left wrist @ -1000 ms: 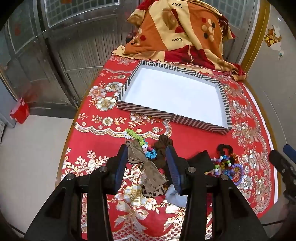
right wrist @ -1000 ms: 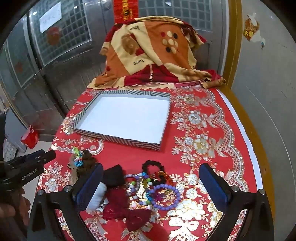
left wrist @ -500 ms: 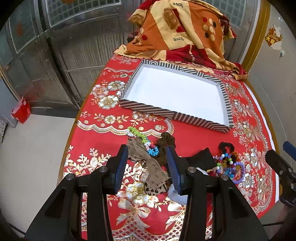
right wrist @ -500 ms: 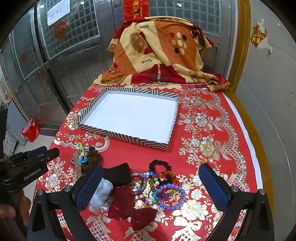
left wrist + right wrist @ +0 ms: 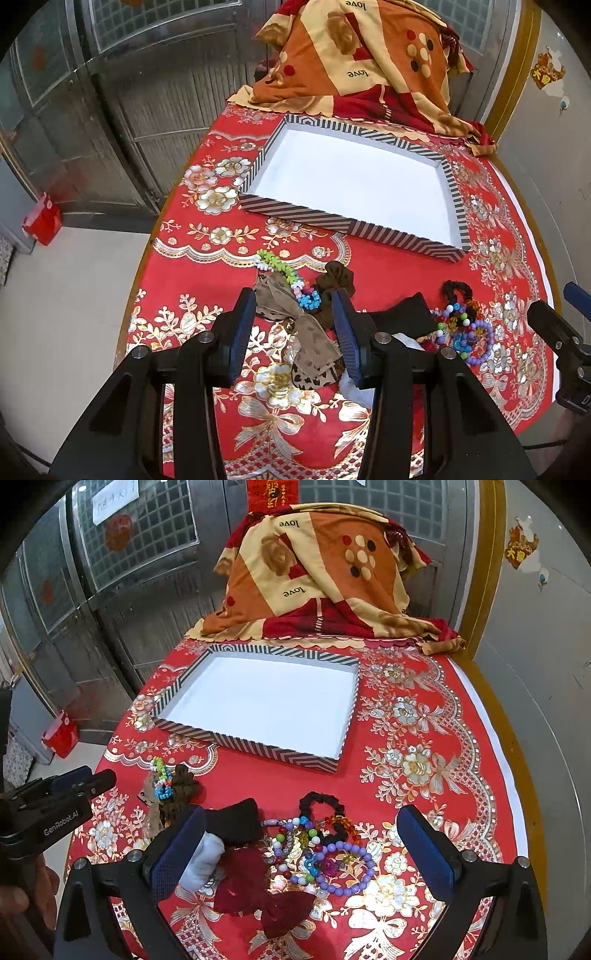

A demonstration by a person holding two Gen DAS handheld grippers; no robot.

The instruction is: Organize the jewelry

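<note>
Beads: light, slippery bracelet tangle on the tablecloth at 6 o'clock of the striped tray, best pinched across one strand; right gripper gapes wide above, left gripper parted, both empty.

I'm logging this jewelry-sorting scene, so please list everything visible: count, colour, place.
tray: one, striped rim, white inside, mid-table.
bead bracelets: several, mixed colours, piled near front.
black scrunchie: one, behind the pile.
red bow: one, front.
leopard bow: one, tan, front left.
green-white bead string: one, left.
brown scrunchie: one, left.
blanket: one, orange-cream, table's far end.
tablecloth: red, gold flowers.
left gripper: open.
right gripper: open.
</note>
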